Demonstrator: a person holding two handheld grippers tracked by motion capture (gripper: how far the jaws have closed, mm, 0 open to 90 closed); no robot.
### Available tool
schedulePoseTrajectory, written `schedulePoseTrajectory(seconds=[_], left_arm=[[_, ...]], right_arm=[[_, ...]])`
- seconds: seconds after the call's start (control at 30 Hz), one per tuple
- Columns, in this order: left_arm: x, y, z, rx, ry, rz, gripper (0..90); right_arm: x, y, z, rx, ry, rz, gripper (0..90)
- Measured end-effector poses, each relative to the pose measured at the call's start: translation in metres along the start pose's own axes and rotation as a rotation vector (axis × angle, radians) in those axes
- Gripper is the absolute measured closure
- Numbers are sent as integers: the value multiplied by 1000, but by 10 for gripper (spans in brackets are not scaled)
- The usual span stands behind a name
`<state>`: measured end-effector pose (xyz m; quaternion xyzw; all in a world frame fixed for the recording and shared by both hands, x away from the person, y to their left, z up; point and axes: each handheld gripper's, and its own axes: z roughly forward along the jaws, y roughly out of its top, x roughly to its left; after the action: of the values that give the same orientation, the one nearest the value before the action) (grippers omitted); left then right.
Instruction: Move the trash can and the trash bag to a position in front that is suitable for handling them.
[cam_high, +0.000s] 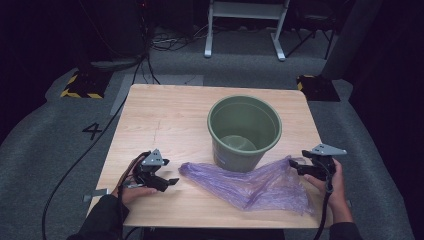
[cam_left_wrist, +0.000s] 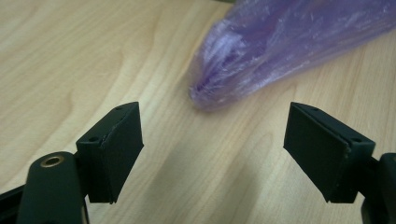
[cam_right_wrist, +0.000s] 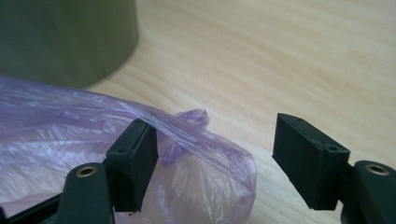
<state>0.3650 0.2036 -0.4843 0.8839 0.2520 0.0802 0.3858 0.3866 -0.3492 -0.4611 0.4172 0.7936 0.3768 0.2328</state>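
Purple bag (cam_high: 250, 181) is lying lengthwise on the bench (cam_high: 170, 120) between our grippers, beside the bucket (cam_high: 244, 131). From the left gripper (cam_left_wrist: 212, 151), we are seeing its bunched end just ahead of wide-open, empty jaws. From the right gripper (cam_right_wrist: 215, 161), open jaws are straddling its edge (cam_right_wrist: 205, 140), film touching one jaw, nothing clamped.

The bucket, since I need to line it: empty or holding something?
Empty: the green bucket stands upright, its bare bottom visible; the purple bag lies outside.
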Motion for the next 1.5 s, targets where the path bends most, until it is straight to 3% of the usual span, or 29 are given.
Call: schedulePoseTrajectory(seconds=[0.07,0.17,0.23,0.33,0.43,0.5,0.57,0.63,0.73,0.77,0.87,1.03,1.13,1.23,1.3,1.43,1.5], left_arm=[[-2,0,2,6,-5,2,209],[-4,0,5,6,-23,-2,220],[-5,0,8,7,-22,-2,231],[-7,2,12,10,-28,8,243],[-9,4,15,14,-31,16,265],[-11,5,17,15,-28,18,275],[-11,6,20,14,-31,27,319],[-11,7,22,16,-29,26,336],[-11,8,26,31,-27,28,385],[-11,9,27,38,-22,37,445],[-13,10,27,39,-10,55,539],[-13,10,25,50,13,60,654],[-15,10,25,51,12,60,691],[-15,10,25,50,12,68,710],[-15,10,25,50,10,68,717],[-15,9,25,47,9,63,720],[-15,9,25,46,10,66,722]], right_arm=[[3,4,-11,-33,-10,-8,276],[9,10,-29,-86,22,-27,269],[17,13,-40,-102,59,-58,266],[27,18,-50,-103,68,-103,259],[30,20,-52,-85,15,-126,250],[26,20,-51,-90,10,-112,253],[24,19,-49,-77,-24,-106,253],[22,18,-48,-77,-13,-98,259],[21,18,-52,-96,-31,-79,298],[21,18,-56,-115,-23,-77,323],[25,19,-68,-172,86,-75,377],[47,13,-74,-160,287,-129,320],[64,4,-68,-151,399,-125,267],[78,-3,-60,-92,412,-176,226],[86,-8,-52,-76,450,-176,216],[96,-15,-34,17,451,-218,228],[98,-19,-27,60,422,-244,268]])
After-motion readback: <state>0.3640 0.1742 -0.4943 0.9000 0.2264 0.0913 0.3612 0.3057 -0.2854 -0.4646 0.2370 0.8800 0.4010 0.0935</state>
